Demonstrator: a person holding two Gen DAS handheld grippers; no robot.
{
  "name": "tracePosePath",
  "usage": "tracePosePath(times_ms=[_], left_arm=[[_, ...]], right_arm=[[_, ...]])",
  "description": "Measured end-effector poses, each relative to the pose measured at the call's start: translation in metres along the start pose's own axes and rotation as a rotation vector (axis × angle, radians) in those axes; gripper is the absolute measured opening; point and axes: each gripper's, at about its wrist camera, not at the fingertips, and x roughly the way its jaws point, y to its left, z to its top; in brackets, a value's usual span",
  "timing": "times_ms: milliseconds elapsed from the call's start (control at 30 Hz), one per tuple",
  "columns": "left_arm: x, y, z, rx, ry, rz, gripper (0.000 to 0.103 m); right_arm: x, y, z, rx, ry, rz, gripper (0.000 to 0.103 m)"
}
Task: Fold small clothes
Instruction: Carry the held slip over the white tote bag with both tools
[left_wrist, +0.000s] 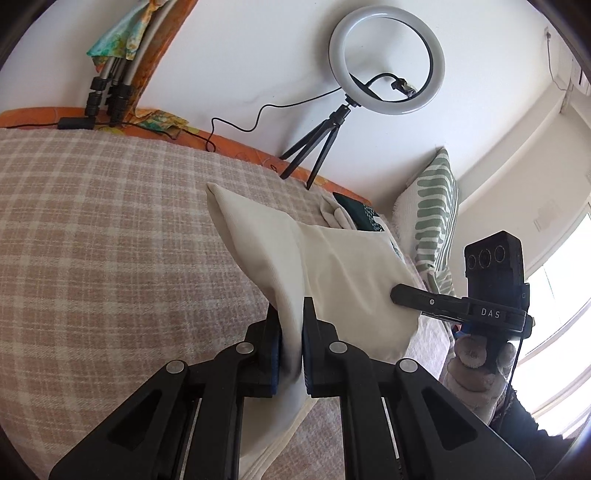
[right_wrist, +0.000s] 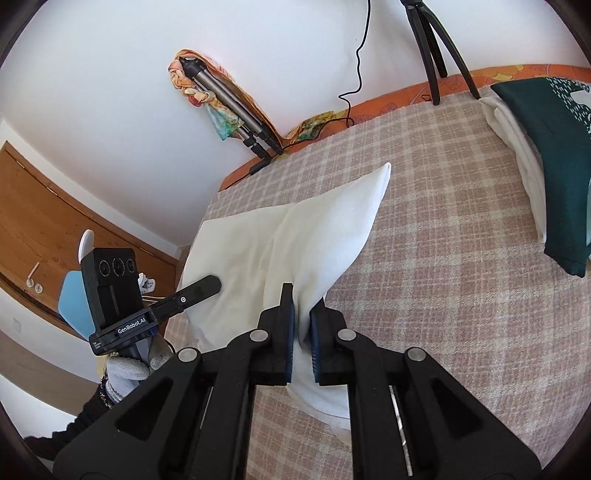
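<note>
A cream-white small garment (left_wrist: 332, 266) is lifted above a pink-and-cream checked bedspread (left_wrist: 110, 240). My left gripper (left_wrist: 291, 321) is shut on one edge of the garment. My right gripper (right_wrist: 303, 306) is shut on another edge of the same garment (right_wrist: 295, 240). The cloth hangs stretched between the two grippers, with one pointed corner trailing on the bedspread (right_wrist: 461, 295). The right gripper also shows at the right of the left wrist view (left_wrist: 399, 291), and the left gripper shows at the left of the right wrist view (right_wrist: 214, 284).
A ring light on a tripod (left_wrist: 384, 59) stands at the bed's far edge. A stack of folded clothes, white and dark green (right_wrist: 554, 166), lies at the far right. A striped green cushion (left_wrist: 432, 214) leans by the wall. Folded tripod legs (right_wrist: 229, 107) rest against the wall.
</note>
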Motion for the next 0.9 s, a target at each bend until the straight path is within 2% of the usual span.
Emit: tracePosePath(times_ms=[533, 900], left_arm=[[0.104, -0.113, 0.042, 0.177, 0.019, -0.092, 0.008], [0.186, -0.176, 0.070, 0.270, 0.019, -0.118, 0.008]], right_arm=[[-0.130, -0.063, 0.059, -0.027, -0.142, -0.202, 0.009], [-0.189, -0.126, 0.104, -0.046, -0.199, -0.372, 0.008]])
